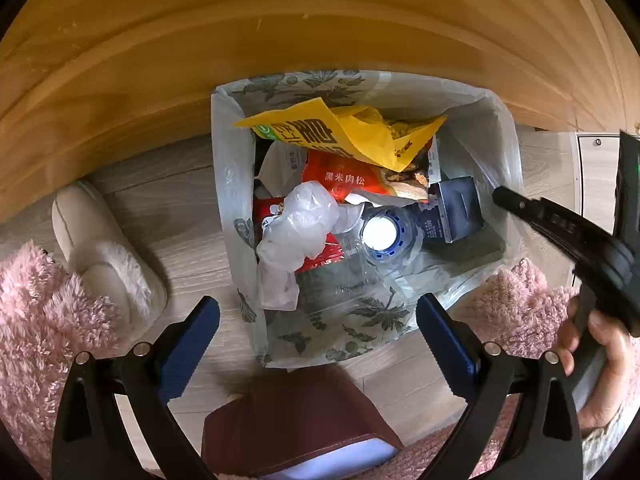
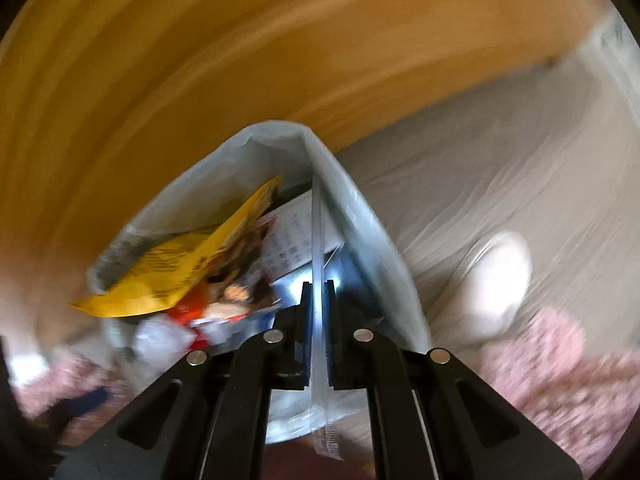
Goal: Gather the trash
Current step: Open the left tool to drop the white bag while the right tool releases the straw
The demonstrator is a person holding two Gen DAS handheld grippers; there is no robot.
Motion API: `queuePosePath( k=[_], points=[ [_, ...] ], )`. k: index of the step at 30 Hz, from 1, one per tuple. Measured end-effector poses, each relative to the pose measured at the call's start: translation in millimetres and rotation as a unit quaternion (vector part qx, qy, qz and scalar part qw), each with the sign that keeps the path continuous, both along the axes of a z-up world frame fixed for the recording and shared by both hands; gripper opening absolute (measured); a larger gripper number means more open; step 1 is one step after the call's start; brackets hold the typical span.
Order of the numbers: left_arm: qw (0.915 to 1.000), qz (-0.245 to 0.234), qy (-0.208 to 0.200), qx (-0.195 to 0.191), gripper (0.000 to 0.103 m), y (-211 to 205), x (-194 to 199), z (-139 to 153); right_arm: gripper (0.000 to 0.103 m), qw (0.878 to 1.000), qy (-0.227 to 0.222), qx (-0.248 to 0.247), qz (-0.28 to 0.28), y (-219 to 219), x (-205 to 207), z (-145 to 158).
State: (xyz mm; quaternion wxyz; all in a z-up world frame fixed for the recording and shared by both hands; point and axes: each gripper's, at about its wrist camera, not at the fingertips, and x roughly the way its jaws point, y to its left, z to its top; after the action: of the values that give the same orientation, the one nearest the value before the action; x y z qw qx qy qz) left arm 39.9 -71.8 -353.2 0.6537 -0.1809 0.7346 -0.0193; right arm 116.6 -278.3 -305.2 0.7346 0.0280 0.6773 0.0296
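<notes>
The left claw (image 1: 318, 336) stands wide open with nothing between its blue pads, poised above the near rim of the trash bag (image 1: 232, 200); the right claw (image 2: 318, 292) is closed on a thin clear plastic strip (image 2: 317, 240), seen edge-on, that runs from between the pads up toward the bag's far corner; in the left view the right claw's black tip sits over the bag's right edge, with a hand (image 1: 600, 364) on the grip behind it. The right view is blurred.

The bag is translucent white with a grey leaf print and stands open on the wood-grain floor (image 1: 188, 240), its mouth roughly square; it is nearly full, so little free room remains inside except a gap along the right side by a dark box (image 1: 456, 208). On top lies a yellow packet (image 1: 344, 132) with large black characters, too distorted to read surely; under it an orange-red snack packet (image 1: 340, 180) reads 黑米肉松; beside that sit a crumpled clear plastic wad (image 1: 300, 224) and a clear bottle (image 1: 380, 234) seen end-on, with a blue ring around its bright middle; the box carries small print, not legible.

A wooden panel (image 1: 280, 32) rises just behind the bag; a cream slipper (image 1: 100, 248) lies to the left, apart from the bag; pink fluffy fabric (image 1: 40, 312) fills both lower corners; a maroon object (image 1: 300, 420) sits just beside the bag's near edge, below the left claw.
</notes>
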Motion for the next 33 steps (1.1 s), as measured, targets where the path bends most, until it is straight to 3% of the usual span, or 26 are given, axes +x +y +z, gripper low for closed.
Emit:
queuePosePath(
  k=[5, 7, 19, 27, 33],
  points=[
    [0.9998, 0.010, 0.009, -0.014, 0.095, 6, -1, -5, 0.006, 0.992, -0.016, -0.085, 0.092, 25, 1, -9],
    [0.9998, 0.015, 0.007, -0.012, 0.095, 10, -1, -4, 0.006, 0.990, -0.013, -0.098, 0.106, 23, -5, -11],
    [0.9994, 0.021, 0.004, -0.026, 0.095, 12, 1, -2, 0.006, 0.987, 0.004, -0.109, 0.120, 15, -3, -35],
    [0.9996, 0.027, -0.004, -0.007, 0.095, 19, 4, 1, 0.007, 0.991, -0.004, -0.072, 0.111, 8, -5, -28],
    [0.9996, 0.028, -0.008, -0.002, 0.095, 21, 3, 2, 0.035, 0.992, -0.009, -0.059, 0.108, 12, -6, -21]
  ],
)
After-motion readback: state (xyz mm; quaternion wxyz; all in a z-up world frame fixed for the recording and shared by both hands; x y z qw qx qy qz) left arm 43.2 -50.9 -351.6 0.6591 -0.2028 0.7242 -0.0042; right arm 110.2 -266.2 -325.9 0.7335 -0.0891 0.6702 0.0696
